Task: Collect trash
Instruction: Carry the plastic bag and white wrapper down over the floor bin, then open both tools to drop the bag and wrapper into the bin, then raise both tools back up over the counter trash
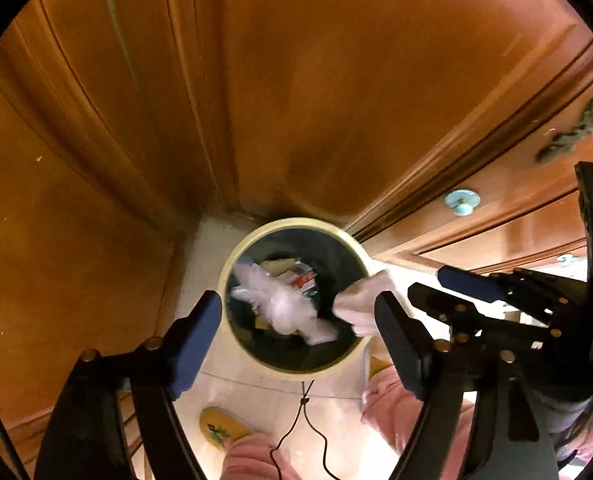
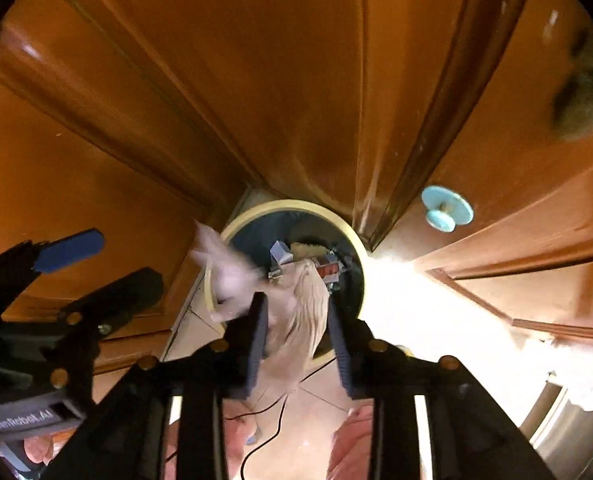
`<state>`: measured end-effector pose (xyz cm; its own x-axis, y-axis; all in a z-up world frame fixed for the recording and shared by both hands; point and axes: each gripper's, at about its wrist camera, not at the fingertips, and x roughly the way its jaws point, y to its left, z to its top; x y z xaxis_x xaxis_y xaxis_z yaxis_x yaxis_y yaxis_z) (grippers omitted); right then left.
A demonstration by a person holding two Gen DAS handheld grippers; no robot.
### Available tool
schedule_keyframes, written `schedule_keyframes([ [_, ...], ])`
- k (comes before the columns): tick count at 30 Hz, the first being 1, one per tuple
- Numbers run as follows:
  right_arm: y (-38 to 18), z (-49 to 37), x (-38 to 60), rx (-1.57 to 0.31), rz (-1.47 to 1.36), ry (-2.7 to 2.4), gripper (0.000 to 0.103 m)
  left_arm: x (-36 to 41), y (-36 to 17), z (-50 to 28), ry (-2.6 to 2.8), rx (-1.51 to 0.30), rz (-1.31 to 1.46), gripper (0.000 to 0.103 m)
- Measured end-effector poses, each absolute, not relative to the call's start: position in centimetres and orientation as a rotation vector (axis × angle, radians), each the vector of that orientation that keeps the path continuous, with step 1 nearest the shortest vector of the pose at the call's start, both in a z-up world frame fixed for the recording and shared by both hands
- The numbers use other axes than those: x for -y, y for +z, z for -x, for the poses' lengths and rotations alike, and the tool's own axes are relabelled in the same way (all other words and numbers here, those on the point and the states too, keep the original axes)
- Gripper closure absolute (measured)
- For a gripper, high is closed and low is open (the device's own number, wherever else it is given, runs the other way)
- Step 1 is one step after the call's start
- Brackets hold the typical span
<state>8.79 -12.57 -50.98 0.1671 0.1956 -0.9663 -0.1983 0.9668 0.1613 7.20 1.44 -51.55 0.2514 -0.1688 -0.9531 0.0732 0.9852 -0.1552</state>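
A round cream-rimmed trash bin (image 1: 256, 236) stands on the floor in a wooden corner, with wrappers and paper inside. A crumpled clear plastic piece (image 1: 284, 304) is blurred in the air over the bin mouth, below my left gripper (image 1: 298, 332), which is open and empty. My right gripper (image 2: 296, 324) hangs over the same bin (image 2: 232, 224); a crumpled beige tissue (image 2: 304, 308) sits between its spread fingers, and contact is unclear. The clear plastic (image 2: 224, 272) shows at its left. The right gripper also shows in the left wrist view (image 1: 424, 284), with the tissue (image 1: 360, 304) at its tip.
Wooden cabinet doors (image 1: 136, 120) close in the corner on the left and behind. A drawer with a pale blue knob (image 1: 462, 201) is at the right. A black cable (image 1: 304, 412), a yellow slipper (image 1: 220, 428) and pink-clad legs (image 1: 392, 404) are on the pale floor below.
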Motion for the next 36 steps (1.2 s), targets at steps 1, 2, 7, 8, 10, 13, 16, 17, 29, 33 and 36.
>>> schedule_keyframes([
  [1, -51.2, -8.9, 12.6, -1.374, 0.01, 0.276, 0.067, -1.6, -51.7, -7.3, -0.164, -1.305, 0.086, 0.026],
  [2, -51.2, -8.9, 12.6, -1.372, 0.02, 0.271, 0.067, -1.5, -51.6, -7.3, -0.158, -1.302, 0.083, 0.026],
  [7, -50.7, -8.8, 12.4, -1.361, 0.049, 0.267, 0.066, -2.4, -51.6, -7.6, -0.137, -1.3, 0.094, 0.026],
  [8, -50.4, -8.7, 12.4, -1.361, 0.056, 0.266, 0.066, -2.5, -51.2, -7.9, -0.133, -1.299, 0.097, 0.026],
  [10, -50.3, -8.7, 12.4, -1.364, 0.058, 0.265, 0.066, -2.6, -50.9, -8.0, -0.13, -1.295, 0.092, 0.026],
  [13, -49.8, -8.6, 12.4, -1.365, 0.058, 0.254, 0.066, -2.8, -50.5, -8.1, -0.13, -1.301, 0.079, 0.026],
  [16, -49.4, -8.7, 12.2, -1.364, 0.05, 0.242, 0.066, -2.7, -50.0, -8.0, -0.125, -1.298, 0.074, 0.026],
  [17, -49.2, -8.6, 12.2, -1.361, 0.048, 0.238, 0.066, -2.7, -49.9, -8.0, -0.125, -1.297, 0.075, 0.026],
  [29, -46.8, -8.0, 12.5, -1.361, 0.032, 0.213, 0.066, -2.3, -47.4, -7.5, -0.146, -1.299, 0.069, 0.026],
  [33, -44.9, -7.6, 12.8, -1.359, 0.03, 0.212, 0.066, -1.7, -44.9, -7.1, -0.159, -1.293, 0.069, 0.026],
  [36, -42.8, -7.2, 13.1, -1.351, 0.022, 0.213, 0.066, -1.5, -42.5, -6.8, -0.172, -1.288, 0.072, 0.026],
])
